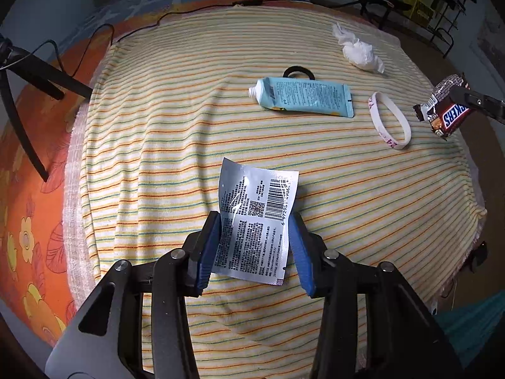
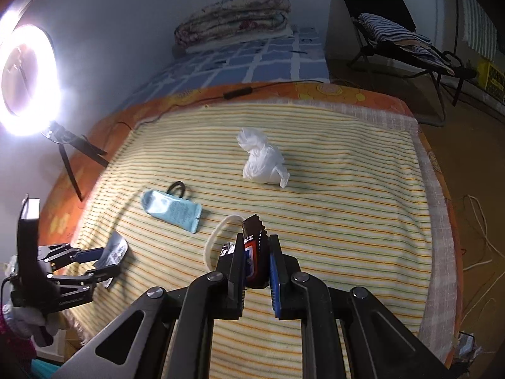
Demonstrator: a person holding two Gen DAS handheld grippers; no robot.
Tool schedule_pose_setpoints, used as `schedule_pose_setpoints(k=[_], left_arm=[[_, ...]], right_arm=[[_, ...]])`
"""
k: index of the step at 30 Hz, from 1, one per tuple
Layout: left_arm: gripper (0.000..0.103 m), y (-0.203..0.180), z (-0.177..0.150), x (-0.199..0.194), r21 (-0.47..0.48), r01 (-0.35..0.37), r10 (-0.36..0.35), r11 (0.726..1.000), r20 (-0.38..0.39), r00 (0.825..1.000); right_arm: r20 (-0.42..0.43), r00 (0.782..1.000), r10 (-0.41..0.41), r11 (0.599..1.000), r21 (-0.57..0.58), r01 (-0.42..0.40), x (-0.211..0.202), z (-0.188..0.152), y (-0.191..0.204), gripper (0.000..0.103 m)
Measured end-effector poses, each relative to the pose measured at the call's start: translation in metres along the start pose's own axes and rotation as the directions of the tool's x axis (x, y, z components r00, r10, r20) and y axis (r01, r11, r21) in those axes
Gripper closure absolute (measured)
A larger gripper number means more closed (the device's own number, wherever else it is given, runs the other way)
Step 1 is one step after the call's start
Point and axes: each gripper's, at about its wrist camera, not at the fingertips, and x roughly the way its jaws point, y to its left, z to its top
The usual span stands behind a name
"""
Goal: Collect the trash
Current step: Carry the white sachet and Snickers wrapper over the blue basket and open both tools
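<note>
Left gripper (image 1: 254,233): clamped on the silver sachet wrapper (image 1: 257,218), lower centre.
Right gripper (image 2: 257,259): gripping the Snickers wrapper (image 2: 252,252), lower centre.
Crumpled tissue (image 2: 263,159): frame centre, on the striped blanket (image 2: 347,205).

Your left gripper (image 1: 254,221) pinches a silver packet (image 1: 257,218) between its blue pads; your right gripper (image 2: 257,252), at its 2 o'clock, clamps a candy bar wrapper (image 2: 252,243).
</note>
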Motion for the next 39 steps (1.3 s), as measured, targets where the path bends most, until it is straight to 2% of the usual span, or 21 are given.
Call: schedule_pose_setpoints(k=[4, 17, 29, 39], left_arm=[[0.059, 0.000, -0.007, -0.018, -0.003, 0.012, -0.012, 1.000, 0.021, 1.000], [0.059, -0.009, -0.068, -0.085, 0.007, 0.016, -0.016, 1.000, 0.083, 0.996], [0.059, -0.041, -0.133, -0.113, 0.042, 0.028, -0.033, 0.999, 0.106, 0.994], [0.059, -0.055, -0.196, -0.106, 0.049, 0.053, -0.056, 0.997, 0.061, 0.997]], right_arm=[[0.002, 1.000, 0.030, 1.000, -0.006, -0.030, -0.009, -0.005, 0.005, 0.092], [0.028, 0.994, 0.106, 0.991, -0.083, -0.104, -0.063, -0.048, 0.039, 0.092], [-0.017, 0.986, 0.168, 0.967, -0.191, -0.168, -0.091, -0.125, 0.089, 0.092], [-0.109, 0.974, 0.197, 0.954, -0.208, -0.216, -0.083, -0.196, 0.111, 0.091]])
